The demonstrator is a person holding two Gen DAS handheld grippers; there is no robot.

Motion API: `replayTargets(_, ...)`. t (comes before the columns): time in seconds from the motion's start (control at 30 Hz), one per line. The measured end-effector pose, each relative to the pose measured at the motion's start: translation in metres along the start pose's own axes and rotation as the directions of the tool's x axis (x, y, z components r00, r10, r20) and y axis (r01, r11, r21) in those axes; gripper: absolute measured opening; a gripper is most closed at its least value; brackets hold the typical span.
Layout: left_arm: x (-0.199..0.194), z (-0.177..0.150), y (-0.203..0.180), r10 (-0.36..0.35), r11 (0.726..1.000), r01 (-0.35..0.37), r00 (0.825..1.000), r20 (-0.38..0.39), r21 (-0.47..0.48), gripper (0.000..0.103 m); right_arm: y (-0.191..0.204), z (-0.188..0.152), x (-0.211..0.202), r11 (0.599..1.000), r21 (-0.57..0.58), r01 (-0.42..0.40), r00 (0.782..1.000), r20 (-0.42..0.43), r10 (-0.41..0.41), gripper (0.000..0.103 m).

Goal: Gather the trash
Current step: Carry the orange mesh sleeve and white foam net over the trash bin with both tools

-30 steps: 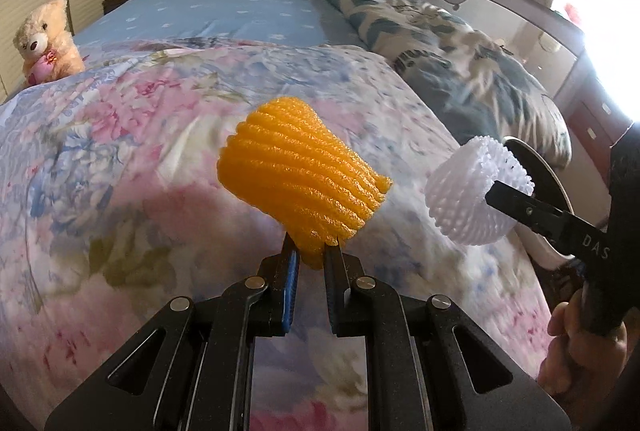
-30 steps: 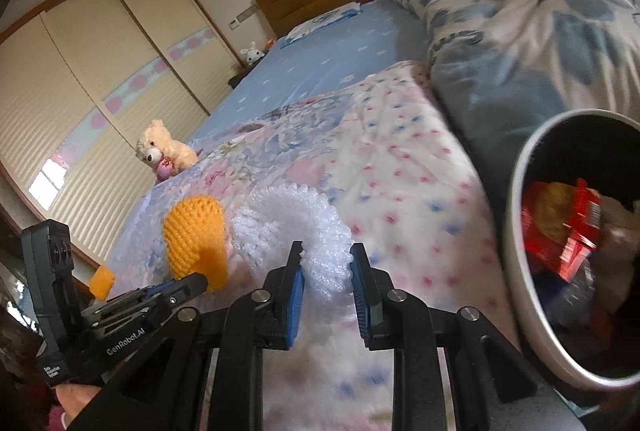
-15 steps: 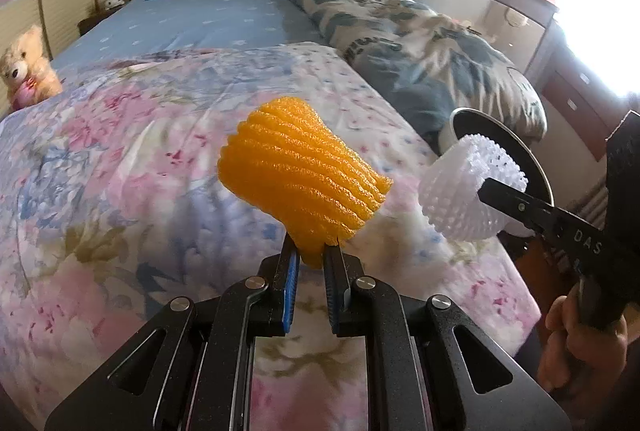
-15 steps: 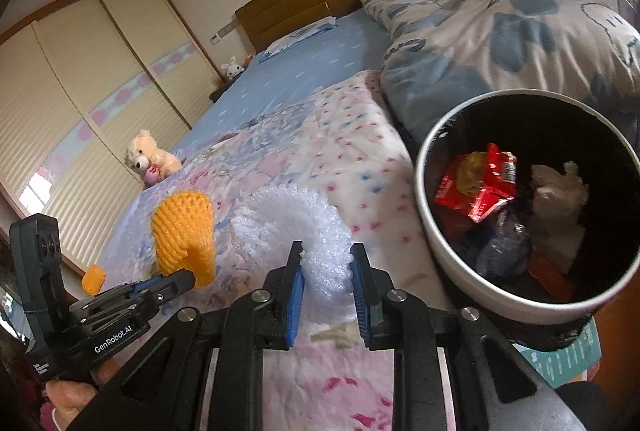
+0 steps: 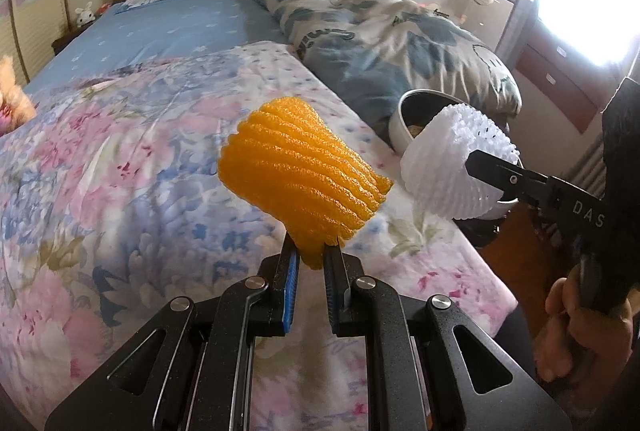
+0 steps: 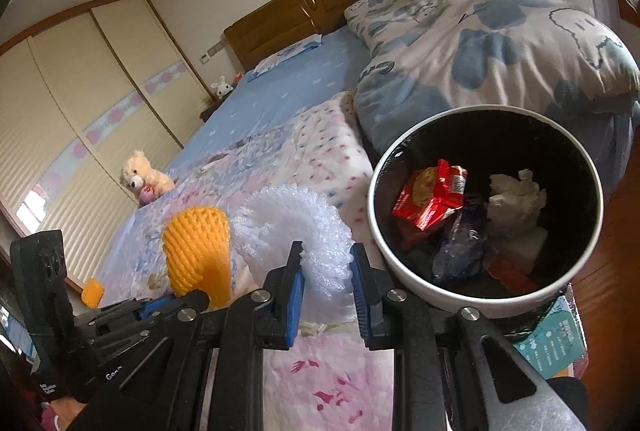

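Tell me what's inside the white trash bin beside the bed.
The bin holds a red snack wrapper, crumpled white tissue and a dark blue wrapper; anything beneath them is hidden.

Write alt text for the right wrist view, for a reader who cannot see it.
The right gripper pinches a white foam fruit net beside an open trash bin holding wrappers and tissue. To its left, the left gripper holds an orange foam net above a floral bedspread.
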State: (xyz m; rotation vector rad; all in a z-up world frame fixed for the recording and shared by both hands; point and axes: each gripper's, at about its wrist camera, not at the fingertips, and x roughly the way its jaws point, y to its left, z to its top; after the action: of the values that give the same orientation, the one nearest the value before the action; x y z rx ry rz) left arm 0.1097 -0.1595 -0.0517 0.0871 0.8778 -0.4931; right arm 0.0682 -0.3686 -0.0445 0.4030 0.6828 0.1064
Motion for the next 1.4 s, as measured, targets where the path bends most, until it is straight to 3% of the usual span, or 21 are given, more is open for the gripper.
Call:
replayTargets(0.77, 0.012, 0.022, -0.064, -0.084, 0.990, 0.083, 0.997, -0.001, 0.116, 0.011, -0.051, 0.010, -0.039, 0.994, 0.076, 0.080, 0.994, 0.063, -0.085, 0.022)
replayTargets(1.4, 0.027, 0.041, -0.096, -0.116, 0.982, 0.116, 0.993, -0.015, 0.149, 0.011, -0.085, 0.023, -0.046, 0.983, 0.123, 0.134, 0.986, 0.081, -0.145, 0.022)
